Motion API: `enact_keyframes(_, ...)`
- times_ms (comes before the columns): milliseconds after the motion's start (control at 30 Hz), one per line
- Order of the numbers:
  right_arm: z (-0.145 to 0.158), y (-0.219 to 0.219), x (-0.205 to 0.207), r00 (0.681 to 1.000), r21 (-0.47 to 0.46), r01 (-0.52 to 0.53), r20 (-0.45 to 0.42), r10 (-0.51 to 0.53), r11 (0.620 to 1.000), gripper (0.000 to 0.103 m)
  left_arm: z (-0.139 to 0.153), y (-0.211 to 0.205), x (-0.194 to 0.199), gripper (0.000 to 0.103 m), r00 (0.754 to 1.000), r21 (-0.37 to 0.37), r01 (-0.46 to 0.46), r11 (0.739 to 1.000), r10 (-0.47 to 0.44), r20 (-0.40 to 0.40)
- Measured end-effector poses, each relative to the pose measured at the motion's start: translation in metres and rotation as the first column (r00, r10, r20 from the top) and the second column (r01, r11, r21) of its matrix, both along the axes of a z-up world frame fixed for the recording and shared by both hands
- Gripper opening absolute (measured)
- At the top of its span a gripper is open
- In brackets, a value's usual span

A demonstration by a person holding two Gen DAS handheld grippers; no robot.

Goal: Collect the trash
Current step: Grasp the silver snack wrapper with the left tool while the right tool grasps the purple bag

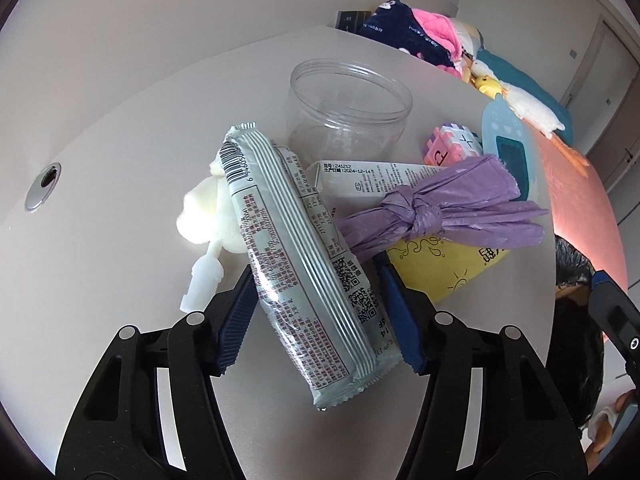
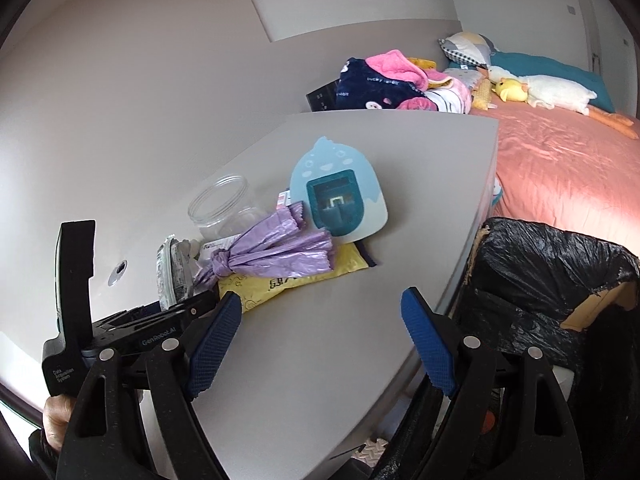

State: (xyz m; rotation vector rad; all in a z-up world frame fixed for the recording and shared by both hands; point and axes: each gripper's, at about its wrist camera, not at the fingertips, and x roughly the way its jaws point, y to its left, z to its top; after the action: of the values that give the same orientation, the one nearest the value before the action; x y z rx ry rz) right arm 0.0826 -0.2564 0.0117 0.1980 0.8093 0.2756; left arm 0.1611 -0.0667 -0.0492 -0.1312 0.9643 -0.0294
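A silver-green snack wrapper [image 1: 304, 264] lies on the white table [image 1: 120, 208] between the fingers of my left gripper [image 1: 316, 308], which stands open around it; whether the pads touch it is unclear. The wrapper also shows edge-on in the right wrist view [image 2: 172, 276]. Beside it lie a knotted purple plastic bag [image 1: 436, 212], a white printed packet [image 1: 360, 182], a yellow packet [image 1: 448, 264] and a white foam piece [image 1: 204, 216]. My right gripper [image 2: 320, 320] is open and empty above the table's front part. A black-lined trash bin [image 2: 552, 280] stands right of the table.
A clear plastic jar [image 1: 348, 108] stands behind the pile. A light-blue card with a screen [image 2: 340, 196] and a pink-white puzzle toy [image 1: 452, 146] lie on the table. A bed with pink sheet [image 2: 568, 168], clothes and plush toys is beyond. A metal grommet [image 1: 44, 186] sits at the left.
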Motion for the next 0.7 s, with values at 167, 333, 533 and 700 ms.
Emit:
enact_keyframes(167, 0.001, 0.021, 0.008, 0.999, -0.016, -0.048, 0.004, 0.048, 0.999, 0.077, 0.001, 0.015, 0.0, 0.043, 1.0, -0.07, -0.026, 0.997, 0.026, 0.009)
enact_keyframes(333, 0.002, 0.041, 0.019, 0.995, -0.037, -0.097, 0.013, 0.098, 0.995, 0.066, 0.008, 0.033, -0.006, 0.039, 0.997, -0.153, -0.067, 0.986, 0.072, 0.025)
enact_keyframes(533, 0.001, 0.072, 0.032, 0.982, -0.077, -0.188, 0.015, 0.189, 0.979, 0.057, 0.017, 0.052, -0.01, 0.032, 0.995, -0.172, -0.08, 0.982, 0.088, 0.044)
enact_keyframes(700, -0.007, 0.098, 0.041, 0.973, -0.134, -0.227, 0.001, 0.229, 0.965, 0.052, 0.023, 0.067, -0.013, 0.032, 0.99, -0.188, -0.105, 0.977, 0.119, 0.069)
